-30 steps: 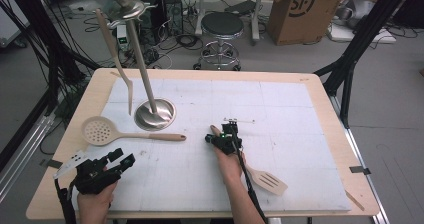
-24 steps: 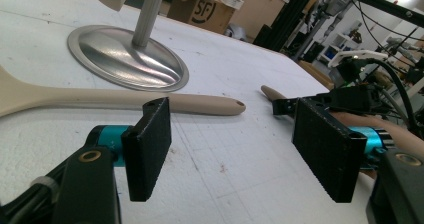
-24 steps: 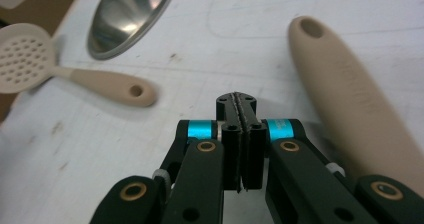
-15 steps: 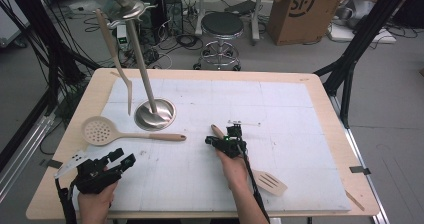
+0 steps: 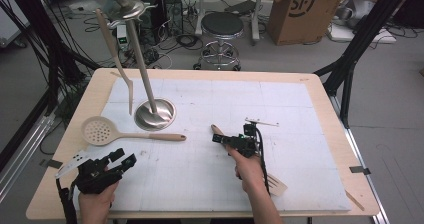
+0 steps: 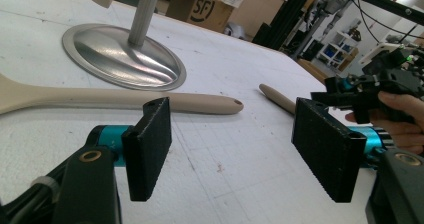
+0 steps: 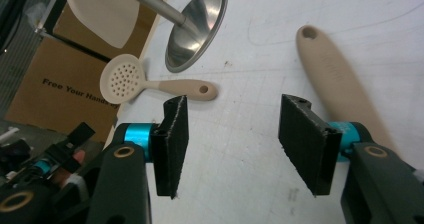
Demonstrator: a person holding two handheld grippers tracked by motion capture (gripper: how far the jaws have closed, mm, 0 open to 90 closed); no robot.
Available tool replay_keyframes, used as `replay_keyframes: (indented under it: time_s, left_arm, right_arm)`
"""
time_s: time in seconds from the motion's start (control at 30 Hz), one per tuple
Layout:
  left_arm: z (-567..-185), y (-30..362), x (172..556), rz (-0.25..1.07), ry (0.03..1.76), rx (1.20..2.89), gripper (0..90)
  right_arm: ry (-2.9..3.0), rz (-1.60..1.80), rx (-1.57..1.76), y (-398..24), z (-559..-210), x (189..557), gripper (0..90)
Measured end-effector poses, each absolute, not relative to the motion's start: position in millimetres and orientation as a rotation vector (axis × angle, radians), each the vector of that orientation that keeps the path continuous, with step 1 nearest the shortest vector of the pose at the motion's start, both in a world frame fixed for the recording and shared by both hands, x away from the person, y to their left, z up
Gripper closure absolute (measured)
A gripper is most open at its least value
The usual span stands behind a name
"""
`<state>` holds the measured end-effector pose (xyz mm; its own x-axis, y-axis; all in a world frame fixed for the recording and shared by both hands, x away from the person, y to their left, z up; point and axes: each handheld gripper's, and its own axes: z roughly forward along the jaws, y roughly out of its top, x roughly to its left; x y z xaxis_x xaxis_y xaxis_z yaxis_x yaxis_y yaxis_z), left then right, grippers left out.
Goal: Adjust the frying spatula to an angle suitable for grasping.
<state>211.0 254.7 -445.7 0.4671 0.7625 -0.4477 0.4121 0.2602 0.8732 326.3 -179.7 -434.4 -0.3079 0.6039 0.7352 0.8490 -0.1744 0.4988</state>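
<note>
Right gripper [image 5: 216, 138]: held above the white mat near the table's centre, jaws parted with nothing between them; they have just been opening. In the right gripper view the pads [image 7: 172, 139] stand well apart over bare mat.

Slotted turner [image 5: 260, 171]: lies flat on the mat beneath the right hand and gripper, released. Its beige handle tip [image 5: 216, 129] shows just beside the gripper's front; its slotted blade rests near the table's front edge, behind the wrist. In the right gripper view the handle [image 7: 332, 76] runs just outside the right-hand jaw, not between the pads.

Left gripper [image 5: 122, 159]: held at the front left corner of the table, jaws wide, gripping nothing; well apart from the turner.

Skimmer spoon [image 5: 127, 133]: lies flat between the two grippers and the stand, handle pointing toward the right gripper, near but not touching.

Metal utensil stand [image 5: 155, 114]: upright at the rear left of the mat, one beige utensil [image 5: 117, 54] hanging from its top.
</note>
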Motion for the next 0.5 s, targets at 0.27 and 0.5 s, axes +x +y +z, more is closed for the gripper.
replay_keyframes:
  time_s: [0.27, 0.5]
  left_arm:
    - [-446, 254, 211, 0.322, 1.144, 1.364, 32.9]
    - [-446, 253, 212, 0.325, 1.146, 1.365, 32.8]
  right_arm:
    - [-1.861, -1.486, -1.701, -213, -419, 321, 45.2]
    - [-1.877, -1.495, -1.712, -235, -407, 314, 45.8]
